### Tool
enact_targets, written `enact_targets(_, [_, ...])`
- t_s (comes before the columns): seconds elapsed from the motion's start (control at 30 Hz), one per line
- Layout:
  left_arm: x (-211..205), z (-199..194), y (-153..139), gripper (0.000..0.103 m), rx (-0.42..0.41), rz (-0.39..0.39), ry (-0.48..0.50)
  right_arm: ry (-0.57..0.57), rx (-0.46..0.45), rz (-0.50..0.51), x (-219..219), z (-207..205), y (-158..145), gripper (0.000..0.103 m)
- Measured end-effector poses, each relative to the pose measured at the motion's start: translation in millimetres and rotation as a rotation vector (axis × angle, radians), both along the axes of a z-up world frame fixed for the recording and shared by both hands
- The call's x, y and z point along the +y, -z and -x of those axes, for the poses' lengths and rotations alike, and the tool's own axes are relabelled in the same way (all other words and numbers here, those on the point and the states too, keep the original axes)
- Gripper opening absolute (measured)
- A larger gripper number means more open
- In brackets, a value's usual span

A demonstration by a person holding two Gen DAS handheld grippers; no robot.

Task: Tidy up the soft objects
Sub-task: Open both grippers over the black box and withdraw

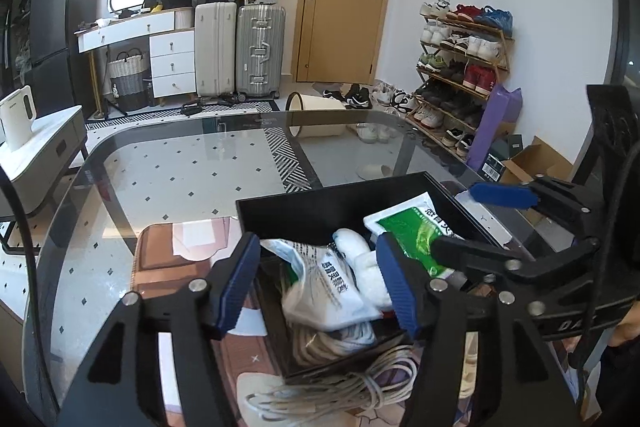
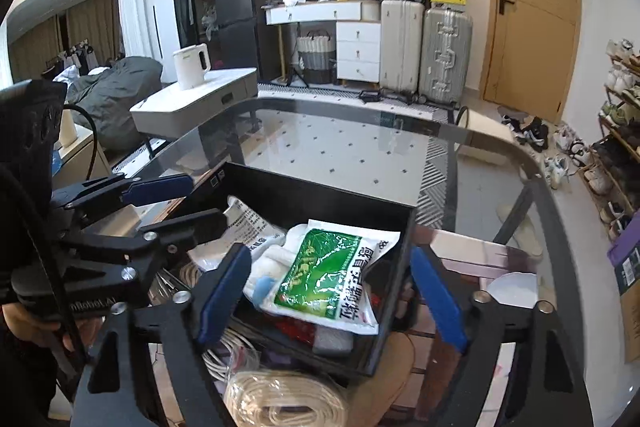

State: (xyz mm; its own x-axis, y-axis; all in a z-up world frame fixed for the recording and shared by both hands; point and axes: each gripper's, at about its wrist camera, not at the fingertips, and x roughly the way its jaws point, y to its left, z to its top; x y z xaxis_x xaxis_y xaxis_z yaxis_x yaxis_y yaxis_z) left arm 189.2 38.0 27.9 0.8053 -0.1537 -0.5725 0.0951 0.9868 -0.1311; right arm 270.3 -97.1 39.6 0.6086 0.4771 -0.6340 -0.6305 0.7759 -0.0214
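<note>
My left gripper (image 1: 320,283) stands open above the near end of the black bin (image 1: 304,205) on the glass table (image 1: 168,163), pads clear of the white pouch (image 1: 320,287) below. My right gripper (image 2: 332,295) also stands open, its fingers on either side of the green pouch (image 2: 324,271) without pressing it. Both pouches lie inside the bin; a coil of white cord (image 2: 280,401) rests at its near edge.

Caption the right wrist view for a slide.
Open right tongs hover over a black bin holding a green sachet; open left tongs alongside.
</note>
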Motion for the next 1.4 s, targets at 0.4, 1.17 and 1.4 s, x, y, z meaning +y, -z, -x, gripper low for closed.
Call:
enact_targets(0.4, [8, 28, -5, 0.103, -0.052, -0.037, -0.065, 0.046, -0.008, -0.085, -27, 26, 0, 0.102])
enact_targets(1.17, [4, 60, 2, 0.103, -0.068, -0.067, -0.068, 0.054, -0.006, -0.079, -41, 60, 20, 0.102])
enact_targets(1.4, [4, 68, 9, 0.103, -0.043, -0.060, -0.068, 0.055, 0.023, -0.069, -41, 68, 26, 0.102])
